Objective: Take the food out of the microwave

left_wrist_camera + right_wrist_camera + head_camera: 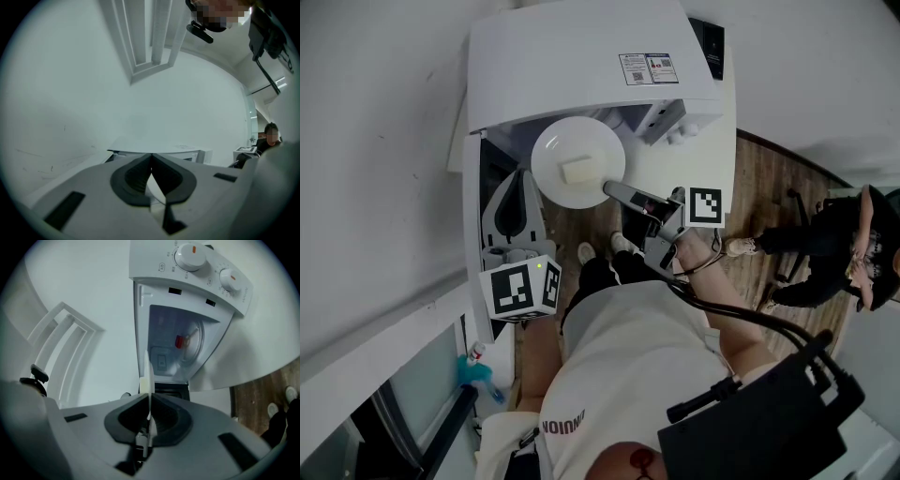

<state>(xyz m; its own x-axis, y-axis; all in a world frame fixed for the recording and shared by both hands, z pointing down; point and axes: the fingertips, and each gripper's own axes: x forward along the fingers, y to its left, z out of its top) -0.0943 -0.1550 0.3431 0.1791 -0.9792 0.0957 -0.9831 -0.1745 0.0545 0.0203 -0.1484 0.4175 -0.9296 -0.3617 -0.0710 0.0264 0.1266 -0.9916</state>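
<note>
A round white plate [578, 164] carrying a pale block of food [578, 172] hangs in front of the open white microwave [581, 56]. My right gripper [614, 190] is shut on the plate's near rim. In the right gripper view the plate [149, 376] shows edge-on between the pads, with the food [145, 384] on its left side and the open microwave cavity [180, 345] behind. My left gripper [517, 187] stays at the left beside the opened door [472, 234]. Its jaws [151, 161] are shut, with nothing between them.
The microwave's two knobs [190, 256] sit above the cavity. A person in black [834, 253] is on the wooden floor [759, 187] to the right. A teal bottle [478, 375] sits low on the left, by the white wall [375, 141].
</note>
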